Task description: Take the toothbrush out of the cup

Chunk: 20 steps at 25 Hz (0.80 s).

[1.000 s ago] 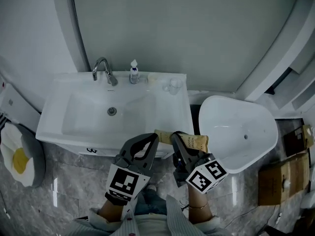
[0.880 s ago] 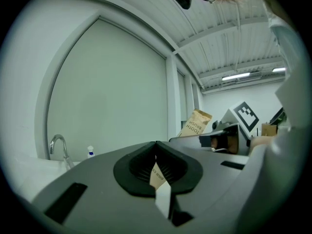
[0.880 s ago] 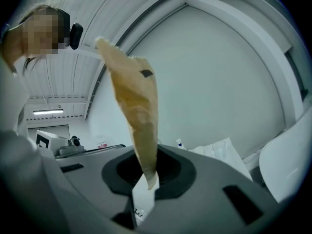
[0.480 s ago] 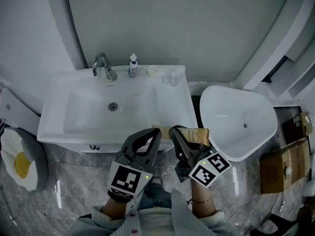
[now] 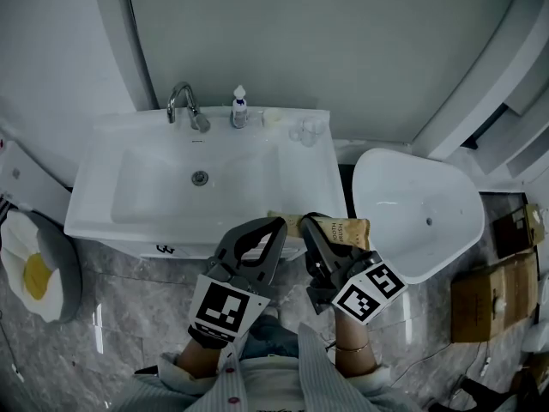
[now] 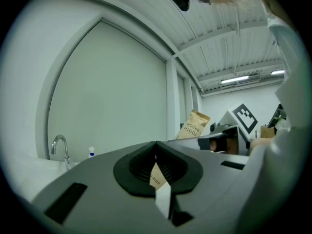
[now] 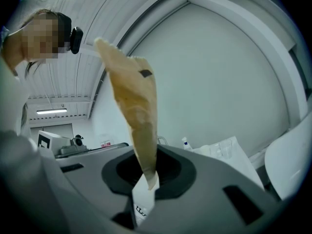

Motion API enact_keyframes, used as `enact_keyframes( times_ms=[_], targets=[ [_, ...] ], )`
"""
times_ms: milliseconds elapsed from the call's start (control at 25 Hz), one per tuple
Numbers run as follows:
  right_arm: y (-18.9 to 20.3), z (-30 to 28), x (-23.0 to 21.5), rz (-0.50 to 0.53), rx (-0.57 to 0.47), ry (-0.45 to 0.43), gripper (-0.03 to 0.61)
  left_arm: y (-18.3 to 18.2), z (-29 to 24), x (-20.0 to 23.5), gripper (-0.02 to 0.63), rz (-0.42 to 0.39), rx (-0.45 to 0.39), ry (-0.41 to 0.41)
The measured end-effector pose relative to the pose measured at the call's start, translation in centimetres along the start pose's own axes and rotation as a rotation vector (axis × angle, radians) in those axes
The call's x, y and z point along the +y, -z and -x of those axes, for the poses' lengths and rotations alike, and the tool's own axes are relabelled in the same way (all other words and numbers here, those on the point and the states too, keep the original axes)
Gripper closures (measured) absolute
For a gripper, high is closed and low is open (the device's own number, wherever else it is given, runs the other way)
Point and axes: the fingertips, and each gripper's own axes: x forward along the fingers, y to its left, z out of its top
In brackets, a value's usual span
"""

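Barely shifted against the sink [image 5: 129,230] since a second earlier. Held the toothbrush packet [image 5: 343,230] lying left-right, clamped in the narrow right hand-held gripper [image 5: 313,227], left end apparently pinched by the left hand-held gripper [image 5: 273,227]. Kept it near, well apart from the far cup [image 5: 306,130].

Grey left gripper [image 5: 273,227], right gripper [image 5: 308,225] — marker cubes [image 5: 225,309] — striped shirt [image 5: 276,386].

Tan toothbrush packet [image 5: 347,230] with dark print, white sink [image 5: 90,191], grey marbled floor [image 5: 111,333], white-and-yellow egg-shaped cushion [image 5: 34,273]
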Motion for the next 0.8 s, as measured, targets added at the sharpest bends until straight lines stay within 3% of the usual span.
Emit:
enact_keyframes(
  times_ms=[800],
  targets=[
    [-0.8,1.2,-1.6,0.025,-0.006,0.001,0.535,0.2,-1.9,-1.8,0.597,-0.006,0.003,0.024]
  ],
)
